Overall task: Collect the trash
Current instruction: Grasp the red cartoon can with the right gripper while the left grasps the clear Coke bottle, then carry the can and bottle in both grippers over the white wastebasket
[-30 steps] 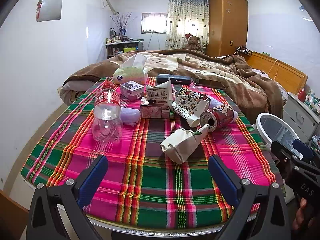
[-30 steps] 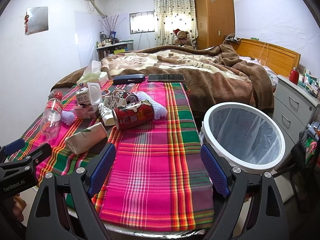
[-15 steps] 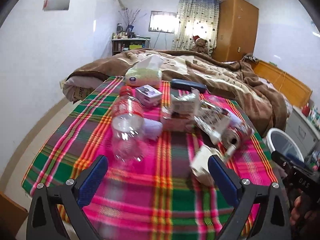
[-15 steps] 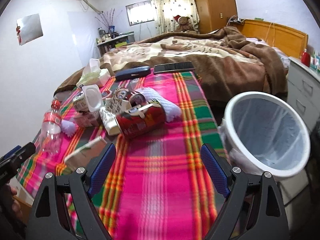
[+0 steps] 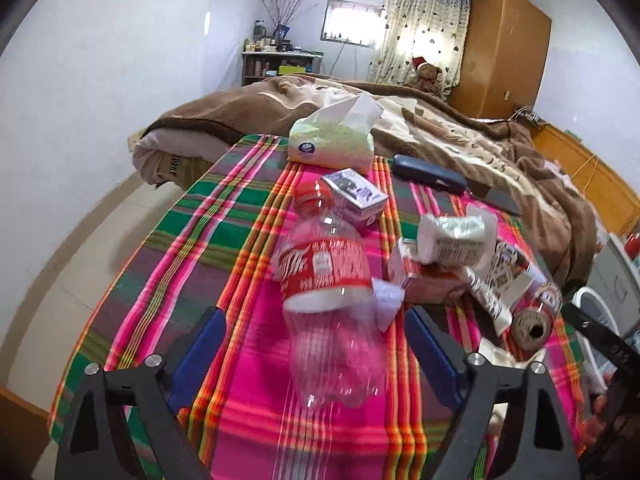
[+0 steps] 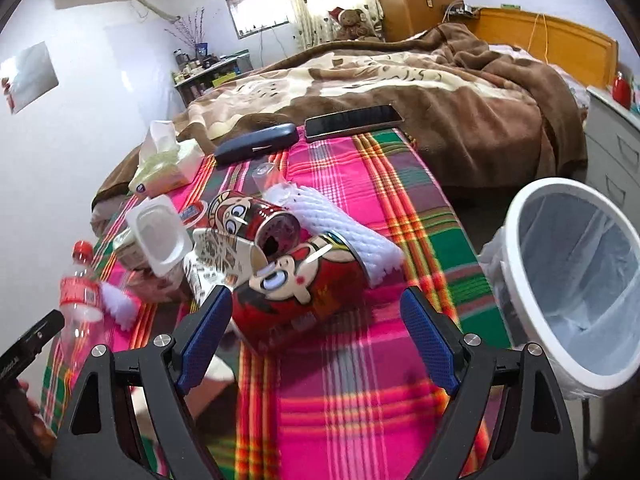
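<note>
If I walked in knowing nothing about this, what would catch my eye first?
Probably the loud pink and green checked tablecloth, littered with rubbish. A clear plastic bottle stands between the open left gripper fingers, and a red cartoon can lies on its side before the open right gripper. A white lined bin waits beside the table.

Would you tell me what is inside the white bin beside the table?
The white bin holds a clear liner; no trash shows on the visible inside wall. Its near rim hides the bottom.
</note>
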Action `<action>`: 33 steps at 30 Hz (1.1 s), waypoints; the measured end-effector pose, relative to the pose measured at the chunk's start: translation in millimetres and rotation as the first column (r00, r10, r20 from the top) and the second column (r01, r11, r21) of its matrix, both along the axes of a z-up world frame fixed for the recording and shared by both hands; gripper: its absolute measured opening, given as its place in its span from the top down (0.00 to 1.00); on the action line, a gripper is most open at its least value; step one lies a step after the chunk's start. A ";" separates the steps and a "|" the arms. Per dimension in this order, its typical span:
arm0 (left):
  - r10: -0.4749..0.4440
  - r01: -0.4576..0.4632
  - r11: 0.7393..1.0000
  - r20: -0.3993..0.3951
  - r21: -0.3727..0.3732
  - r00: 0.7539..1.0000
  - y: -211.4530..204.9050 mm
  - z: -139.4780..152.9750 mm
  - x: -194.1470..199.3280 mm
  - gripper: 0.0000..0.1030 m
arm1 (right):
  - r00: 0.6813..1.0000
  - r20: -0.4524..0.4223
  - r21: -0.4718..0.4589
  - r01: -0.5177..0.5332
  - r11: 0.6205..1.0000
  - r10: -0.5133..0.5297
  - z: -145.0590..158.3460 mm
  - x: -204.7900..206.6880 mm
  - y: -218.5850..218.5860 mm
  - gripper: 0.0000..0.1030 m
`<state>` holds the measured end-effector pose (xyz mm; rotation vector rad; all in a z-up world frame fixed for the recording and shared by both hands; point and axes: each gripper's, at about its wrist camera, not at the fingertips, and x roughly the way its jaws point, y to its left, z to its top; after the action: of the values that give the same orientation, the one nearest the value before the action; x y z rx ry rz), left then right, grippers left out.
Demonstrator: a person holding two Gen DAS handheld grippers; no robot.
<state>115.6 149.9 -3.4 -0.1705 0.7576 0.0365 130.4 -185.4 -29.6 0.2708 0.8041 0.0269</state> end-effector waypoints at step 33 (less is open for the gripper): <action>-0.066 0.051 0.993 -0.137 -0.105 0.988 -0.9 -30.8 51.3 0.36 | 0.995 -0.086 -0.136 -0.054 0.989 0.043 -5.6 26.5 12.3 0.43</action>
<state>166.9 149.0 -34.2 -0.2440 0.9054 -0.0463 157.0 -173.1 -35.2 0.1220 0.8910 0.0059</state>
